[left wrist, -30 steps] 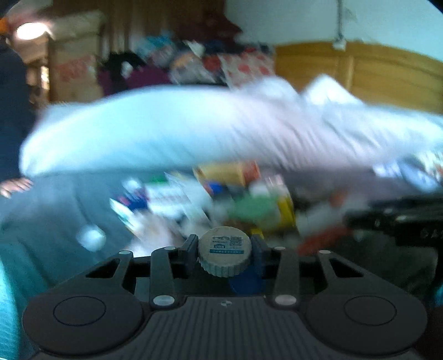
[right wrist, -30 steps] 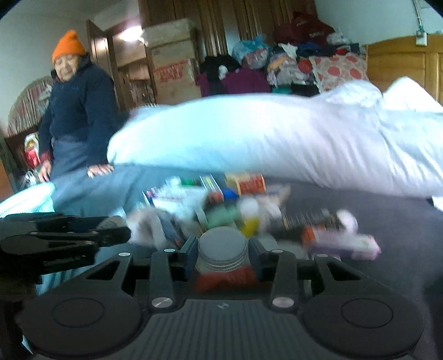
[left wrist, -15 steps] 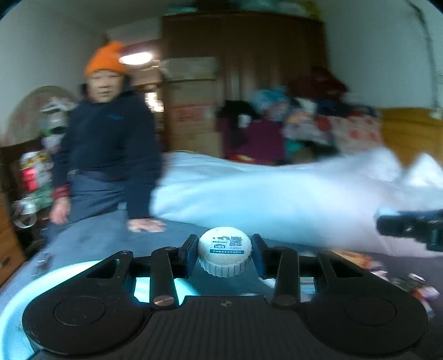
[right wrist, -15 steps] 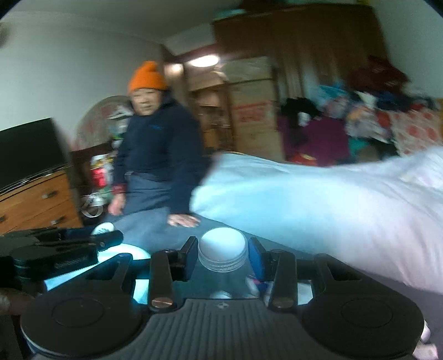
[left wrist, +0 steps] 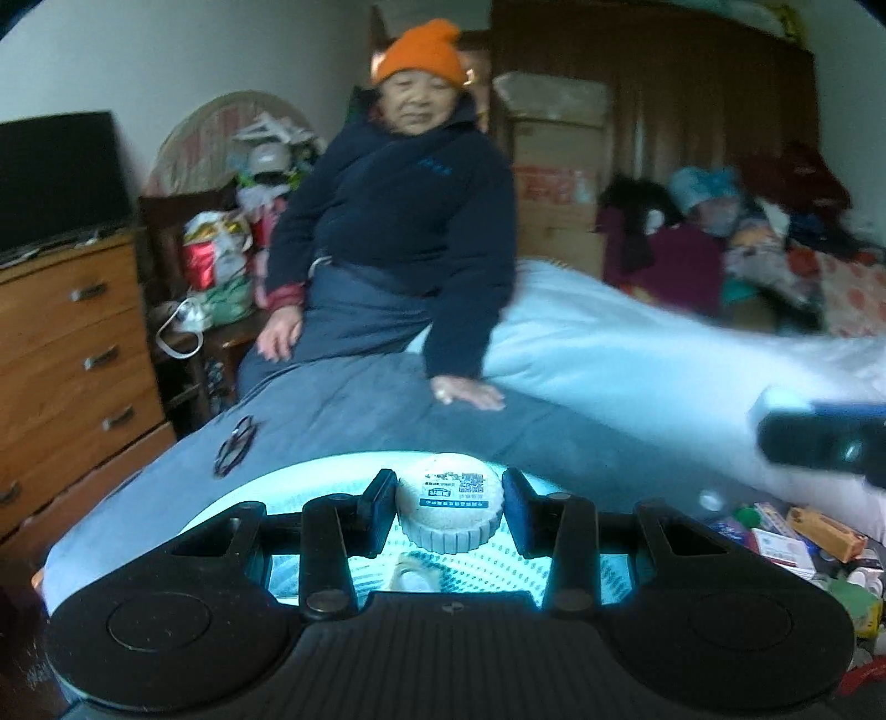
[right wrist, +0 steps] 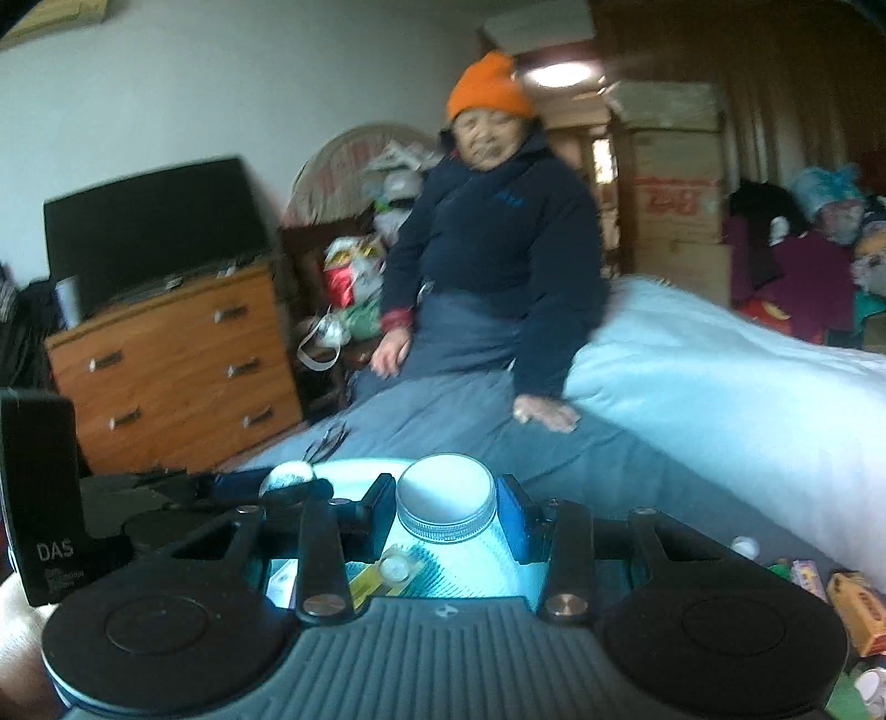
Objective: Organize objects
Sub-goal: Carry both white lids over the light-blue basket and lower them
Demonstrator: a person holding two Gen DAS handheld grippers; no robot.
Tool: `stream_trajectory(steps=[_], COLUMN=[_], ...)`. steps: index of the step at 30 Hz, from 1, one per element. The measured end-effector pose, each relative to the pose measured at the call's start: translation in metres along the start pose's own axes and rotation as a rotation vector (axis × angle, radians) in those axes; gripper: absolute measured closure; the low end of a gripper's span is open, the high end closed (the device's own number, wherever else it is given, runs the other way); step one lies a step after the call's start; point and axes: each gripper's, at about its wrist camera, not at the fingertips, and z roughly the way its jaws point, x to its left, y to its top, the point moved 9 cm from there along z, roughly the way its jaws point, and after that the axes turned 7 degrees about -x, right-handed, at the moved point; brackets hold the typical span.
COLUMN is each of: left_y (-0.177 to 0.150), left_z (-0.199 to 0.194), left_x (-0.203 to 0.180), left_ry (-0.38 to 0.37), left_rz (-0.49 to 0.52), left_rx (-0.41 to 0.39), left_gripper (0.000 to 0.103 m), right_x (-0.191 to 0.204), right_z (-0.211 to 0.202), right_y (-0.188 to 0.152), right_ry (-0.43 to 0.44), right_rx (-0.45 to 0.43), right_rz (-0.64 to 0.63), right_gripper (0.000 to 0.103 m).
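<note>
Both grippers swung from clutter pile to over pale basin [left wrist: 332, 471]: L gripper [left wrist: 449, 507] clamps ridged-cap bottle [left wrist: 449, 498], R gripper [right wrist: 446, 507] silver-lid jar [right wrist: 446, 498]. Step: transport; next, lower, release.

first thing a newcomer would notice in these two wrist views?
Each gripper grips a small bottle by its cap, low in the middle of its view: the left gripper a white ridged cap, the right gripper a silver-rimmed cap. Under both glows a pale blue basket. Behind, a person in an orange hat sits on the bed's edge.
</note>
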Motion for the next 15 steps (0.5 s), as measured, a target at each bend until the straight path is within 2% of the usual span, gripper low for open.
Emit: stream_trajectory(steps=[7,15], left_y=[-0.013,-0.02], left_z=[0.005,0.012], left_x=[0.036,0.046], left_ry=[0.023,0.035], left_rz=[-0.066,-0.084], left_rx=[0.028,0.042], left_gripper=[0.062,0.062], right_x=[0.036,0.048], right_z=[0.027,0.055], right_y=[-0.02,-0.033], right_ry=[-0.005,-0.028], right_rx=[0.102,0.152], right_rz=[-0.029,-0.08], right_gripper=[0.061,0.061])
